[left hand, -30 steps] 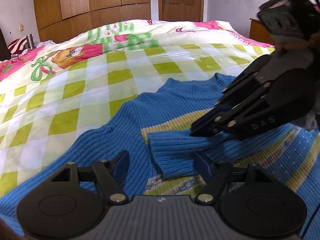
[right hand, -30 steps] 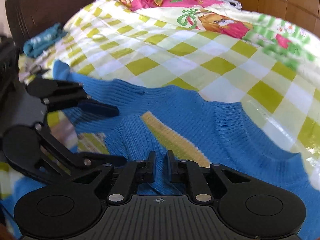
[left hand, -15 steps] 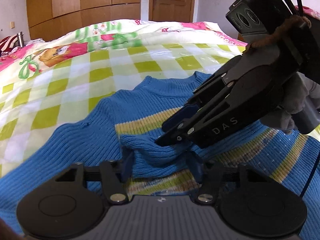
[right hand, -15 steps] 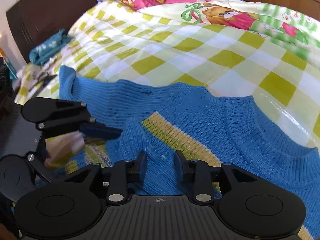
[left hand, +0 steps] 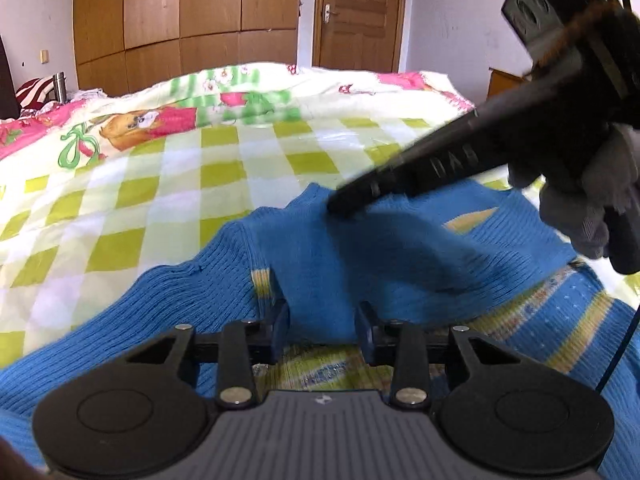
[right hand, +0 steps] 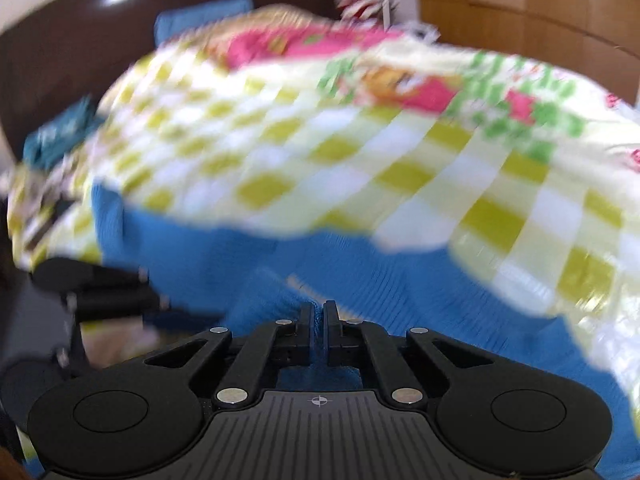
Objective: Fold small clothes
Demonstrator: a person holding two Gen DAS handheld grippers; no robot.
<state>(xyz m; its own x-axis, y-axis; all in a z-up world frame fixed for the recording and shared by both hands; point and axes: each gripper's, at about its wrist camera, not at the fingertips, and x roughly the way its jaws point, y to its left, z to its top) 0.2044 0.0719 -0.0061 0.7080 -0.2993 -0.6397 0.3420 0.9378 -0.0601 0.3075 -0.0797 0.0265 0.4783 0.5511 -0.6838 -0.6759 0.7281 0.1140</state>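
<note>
Since a moment ago the right tongs (right hand: 319,320) have snapped together on a fold of the blue ribbed knit sweater with yellow stripes (left hand: 400,256) and lifted it, their view now smeared with motion. In the left wrist view the right tongs (left hand: 340,204) slant down from upper right, gripped by a grey-gloved hand (left hand: 592,196). The left tongs (left hand: 322,330) sit low, spread apart either side of the raised blue cloth. The sweater lies on the bed's green-and-white checked quilt (left hand: 160,200), its sleeve trailing left.
</note>
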